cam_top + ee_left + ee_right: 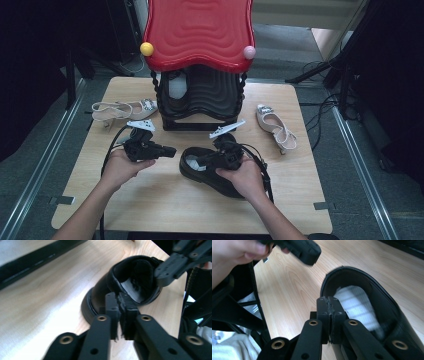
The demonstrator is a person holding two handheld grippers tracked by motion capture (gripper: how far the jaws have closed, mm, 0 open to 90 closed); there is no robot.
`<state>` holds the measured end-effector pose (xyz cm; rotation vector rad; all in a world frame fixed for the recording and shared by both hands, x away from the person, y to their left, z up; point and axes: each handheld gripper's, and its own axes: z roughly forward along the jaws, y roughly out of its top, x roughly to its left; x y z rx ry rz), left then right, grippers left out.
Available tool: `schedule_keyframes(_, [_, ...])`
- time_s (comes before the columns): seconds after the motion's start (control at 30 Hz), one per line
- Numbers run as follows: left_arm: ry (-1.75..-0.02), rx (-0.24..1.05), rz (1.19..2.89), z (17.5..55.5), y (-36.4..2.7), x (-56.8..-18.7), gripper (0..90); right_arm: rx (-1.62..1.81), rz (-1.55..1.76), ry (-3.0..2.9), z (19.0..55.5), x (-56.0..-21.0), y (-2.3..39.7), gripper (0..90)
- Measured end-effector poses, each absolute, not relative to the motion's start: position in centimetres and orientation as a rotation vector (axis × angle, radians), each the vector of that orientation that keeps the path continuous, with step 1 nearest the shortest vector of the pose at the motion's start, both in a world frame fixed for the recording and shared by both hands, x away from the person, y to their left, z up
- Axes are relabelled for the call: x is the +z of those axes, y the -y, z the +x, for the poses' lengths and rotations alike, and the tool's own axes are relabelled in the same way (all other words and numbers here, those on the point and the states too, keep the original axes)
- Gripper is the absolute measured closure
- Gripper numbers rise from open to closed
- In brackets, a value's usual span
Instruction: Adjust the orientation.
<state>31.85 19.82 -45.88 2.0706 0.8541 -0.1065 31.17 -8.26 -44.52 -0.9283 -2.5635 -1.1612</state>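
Observation:
A black leather shoe (200, 176) lies on the wooden table (150, 200) at the middle, opening toward the left, with a white insole (359, 305) inside. My left gripper (172, 150) is held just left of the shoe and points at it; its jaws are shut with nothing between the pads (120, 301), a short way from the shoe's heel collar (130, 282). My right gripper (206, 161) hangs over the shoe's opening, its jaws shut and empty (328, 305) at the collar's rim. The right hand rests on the shoe's far side.
A black shoe rack (200, 100) with a red wavy top (197, 32) stands at the back middle of the table. One beige heeled sandal (125, 109) lies to its left, another (275, 127) to its right. Cables trail from both grippers.

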Motion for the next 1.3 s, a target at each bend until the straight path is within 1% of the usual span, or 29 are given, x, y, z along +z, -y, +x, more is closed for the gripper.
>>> schedule_keyframes(0.07, [-0.850,-0.110,2.077,32.2,-19.7,-45.7,90.0,-1.172,-0.927,2.574,30.7,-44.5,9.1,90.0])
schedule_keyframes(0.27, [-0.814,-0.102,2.090,33.6,-18.7,-44.9,90.0,-1.222,-0.986,2.575,28.9,-44.5,12.2,90.0])
schedule_keyframes(0.3, [-0.801,-0.118,2.086,33.9,-18.5,-44.9,90.0,-1.227,-1.007,2.569,28.7,-44.6,12.7,90.0])
schedule_keyframes(0.47, [-0.789,-0.165,2.067,35.4,-17.9,-45.3,89.3,-1.213,-1.084,2.566,27.5,-45.6,14.6,90.0])
schedule_keyframes(0.53, [-0.784,-0.146,2.094,35.6,-17.7,-45.7,89.6,-1.208,-1.099,2.570,27.0,-46.0,15.0,90.0])
schedule_keyframes(0.6, [-0.789,-0.126,2.118,35.6,-17.4,-46.2,89.7,-1.208,-1.108,2.576,26.6,-46.4,15.4,90.0])
schedule_keyframes(0.73, [-0.766,-0.123,2.116,35.8,-16.9,-46.6,89.6,-1.171,-1.159,2.541,26.1,-47.5,15.9,90.0])
schedule_keyframes(0.83, [-0.736,-0.103,2.137,36.2,-16.9,-47.1,87.6,-1.151,-1.180,2.533,25.9,-47.9,15.8,90.0])
schedule_keyframes(1.07, [-0.739,-0.132,2.169,37.0,-16.4,-48.5,89.2,-1.069,-1.236,2.612,25.8,-49.1,16.1,90.0])
schedule_keyframes(1.2, [-0.740,-0.166,2.153,37.3,-16.4,-48.9,89.5,-1.102,-1.229,2.613,25.9,-49.2,16.4,90.0])
schedule_keyframes(1.3, [-0.743,-0.168,2.156,37.2,-16.3,-48.8,90.0,-1.111,-1.235,2.612,26.0,-49.4,16.4,90.0])
